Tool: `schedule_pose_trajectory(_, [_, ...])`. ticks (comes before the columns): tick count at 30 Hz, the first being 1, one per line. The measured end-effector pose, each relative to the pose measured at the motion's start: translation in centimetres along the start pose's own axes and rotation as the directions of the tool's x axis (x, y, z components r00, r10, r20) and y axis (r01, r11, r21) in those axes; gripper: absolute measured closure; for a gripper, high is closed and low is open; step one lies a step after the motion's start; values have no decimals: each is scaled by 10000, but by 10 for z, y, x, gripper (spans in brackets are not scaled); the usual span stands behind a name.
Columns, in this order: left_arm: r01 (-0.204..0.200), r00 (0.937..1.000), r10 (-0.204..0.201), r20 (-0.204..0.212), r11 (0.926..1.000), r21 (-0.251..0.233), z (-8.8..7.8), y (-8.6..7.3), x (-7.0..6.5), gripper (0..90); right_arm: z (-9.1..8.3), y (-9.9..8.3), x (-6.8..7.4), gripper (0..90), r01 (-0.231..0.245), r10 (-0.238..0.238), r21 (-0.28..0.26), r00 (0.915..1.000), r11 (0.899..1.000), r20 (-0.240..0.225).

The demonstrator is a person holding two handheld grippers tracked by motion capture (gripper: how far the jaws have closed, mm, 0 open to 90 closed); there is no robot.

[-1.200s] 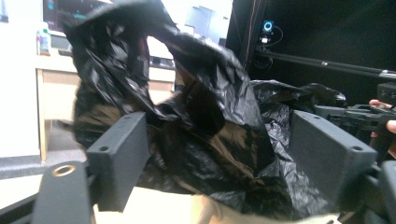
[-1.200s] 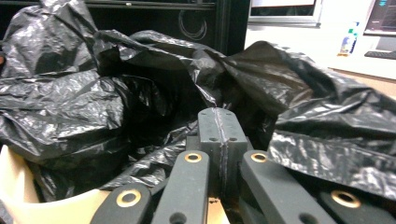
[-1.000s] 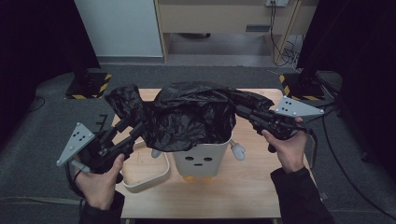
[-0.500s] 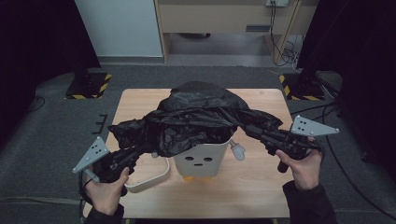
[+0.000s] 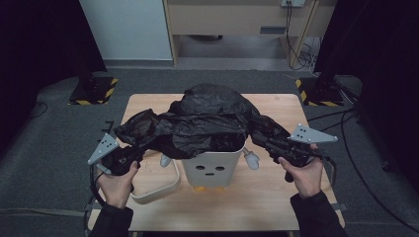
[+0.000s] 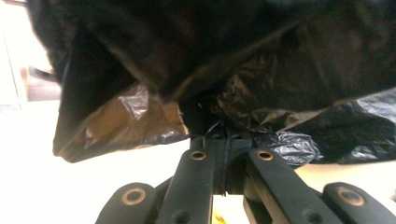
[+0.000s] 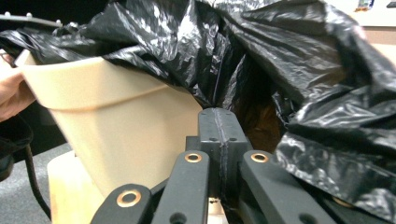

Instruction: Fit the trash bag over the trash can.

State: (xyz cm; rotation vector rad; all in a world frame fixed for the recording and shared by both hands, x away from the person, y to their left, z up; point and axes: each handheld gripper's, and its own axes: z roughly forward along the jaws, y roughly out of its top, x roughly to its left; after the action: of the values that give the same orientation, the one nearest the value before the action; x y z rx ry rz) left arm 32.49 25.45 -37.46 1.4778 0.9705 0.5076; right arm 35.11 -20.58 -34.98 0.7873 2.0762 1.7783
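Wooden table carries your cream plastic bin, its front printed with a face, no writing. Your left gripper and right gripper each pinch the crinkled black plastic bag draped over its rim.

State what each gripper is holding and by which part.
Both hold the black bin bag, stretched over the cream bin. The left gripper pinches the bag's left edge, the right gripper its right edge; both are shut on the plastic.

So I'm counting one black trash bag draping over one cream bin with a little face, one loose white ring frame lying beside it, all sitting on one wooden counter. Two tools are working here, the left tool and the right tool.
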Motion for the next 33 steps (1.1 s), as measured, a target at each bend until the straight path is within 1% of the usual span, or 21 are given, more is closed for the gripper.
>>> schedule_pose_trajectory(1, [0,10000,0,0,10000,0,0,0,0,900,1,-1,0,900,3,-3,10,10000,10000,37])
schedule_pose_trajectory(2, [206,9998,-205,33,9996,-174,4,1,5,900,2,-2,-1,900,12,-12,-10,10000,10000,56])
schedule_pose_trajectory(3, [348,9994,-350,-81,9990,-269,4,1,5,872,2,-2,0,900,50,-50,-39,10000,10000,56])
schedule_pose_trajectory(7, [159,9965,-199,-807,9986,-500,-4,0,-1,519,-5,0,1,900,154,-153,-218,9999,9996,46])
schedule_pose_trajectory(9, [136,9937,-205,-1103,9979,-628,-11,0,1,379,-8,3,2,900,183,-181,-349,9998,9992,55])
schedule_pose_trajectory(10, [136,9937,-205,-1103,9979,-628,-11,0,1,337,-9,4,3,900,208,-206,-363,9998,9991,55])
schedule_pose_trajectory(11, [162,9908,-269,-1329,9965,-815,-20,0,4,308,-10,5,4,900,234,-232,-412,9997,9989,60])
schedule_pose_trajectory(13, [266,9891,-410,-1415,9944,-1021,-30,3,8,266,-10,6,4,900,273,-270,-424,9996,9987,81])
schedule_pose_trajectory(15, [203,9872,-383,-1548,9930,-1162,-36,5,9,237,-10,6,4,900,290,-286,-400,9995,9988,109])
schedule_pose_trajectory(16, [-28,9841,-247,-1759,9880,-1542,-47,14,9,220,-9,6,4,900,305,-300,-379,9995,9988,130])
schedule_pose_trajectory(19, [-525,9830,126,-1833,9753,-2144,-61,31,4,197,-8,6,4,900,303,-299,-389,9995,9988,93])
schedule_pose_trajectory(22, [-871,9826,423,-1806,9649,-2478,-67,42,-2,185,-8,7,4,900,306,-303,-427,9995,9986,87])
schedule_pose_trajectory(23, [-871,9826,423,-1806,9649,-2478,-67,42,-2,185,-9,7,4,900,312,-309,-433,9995,9986,84])
schedule_pose_trajectory(24, [-987,9850,567,-1632,9600,-2620,-67,49,-7,185,-9,7,4,900,328,-325,-452,9994,9984,80])
schedule_pose_trajectory(25, [-1072,9857,675,-1543,9581,-2657,-66,51,-10,186,-9,8,4,900,326,-323,-486,9994,9983,75])
schedule_pose_trajectory(27, [-1314,9865,1010,-1291,9582,-2541,-59,55,-17,197,-9,9,4,900,352,-349,-524,9994,9980,66])
schedule_pose_trajectory(28, [-1314,9865,1010,-1291,9582,-2541,-59,55,-17,201,-9,9,4,900,352,-349,-524,9994,9980,66])
schedule_pose_trajectory(30, [-1110,9938,1081,-253,9676,-2269,-42,56,-30,217,-8,10,4,900,380,-378,-539,9993,9978,46])
schedule_pose_trajectory(31, [-1006,9946,1039,36,9707,-2181,-35,56,-34,219,-8,11,4,900,379,-377,-554,9993,9977,43])
schedule_pose_trajectory(32, [-1006,9946,1039,36,9707,-2181,-35,56,-34,227,-8,11,5,900,388,-386,-569,9992,9976,43])
schedule_pose_trajectory(33, [-786,9948,899,470,9758,-2039,-22,56,-40,240,-8,12,5,900,403,-402,-592,9992,9974,35])
